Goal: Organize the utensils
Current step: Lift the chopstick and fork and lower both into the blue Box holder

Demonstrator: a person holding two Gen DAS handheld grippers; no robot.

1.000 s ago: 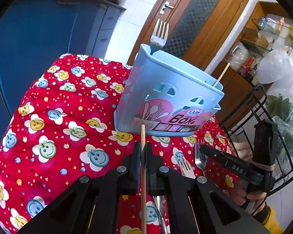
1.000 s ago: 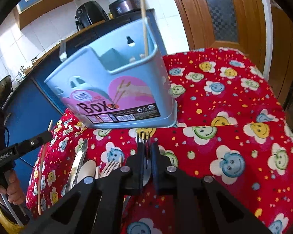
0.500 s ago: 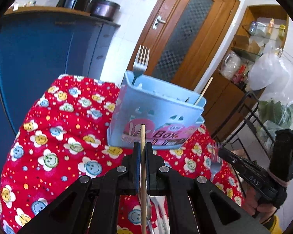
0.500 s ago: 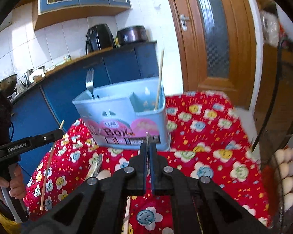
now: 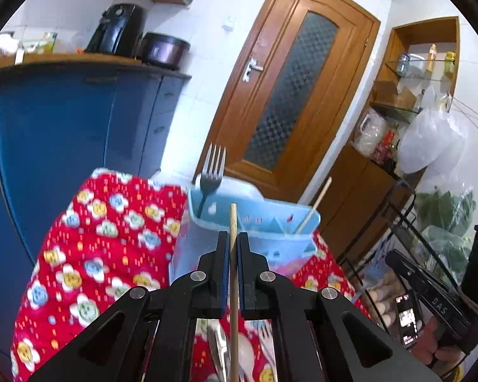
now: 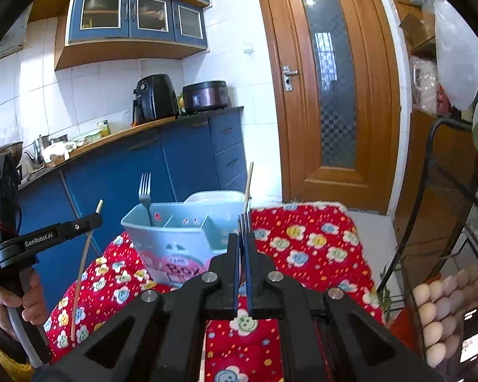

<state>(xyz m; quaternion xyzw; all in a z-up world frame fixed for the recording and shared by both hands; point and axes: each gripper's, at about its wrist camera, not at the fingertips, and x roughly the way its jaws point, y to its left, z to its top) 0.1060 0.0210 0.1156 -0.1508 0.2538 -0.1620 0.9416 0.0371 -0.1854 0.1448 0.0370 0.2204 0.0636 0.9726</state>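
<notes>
Blurring smears the near wall of the pale blue plastic utensil box [image 5: 251, 245] in the left wrist view, so its label cannot be read there. The black left gripper [image 5: 233, 245] is clenched on a thin wooden chopstick [image 5: 233, 222], whose lower end runs out of the picture's bottom edge. The black right gripper [image 6: 244, 245] is clamped on a dark metal fork [image 6: 244, 222]; only the tines show above its fingers, the handle hidden between them. The box stands on a red flower-print cloth [image 6: 302, 248], already holding a second steel fork [image 6: 145, 191] at its left end and another wooden chopstick [image 6: 248, 181] at its right.
</notes>
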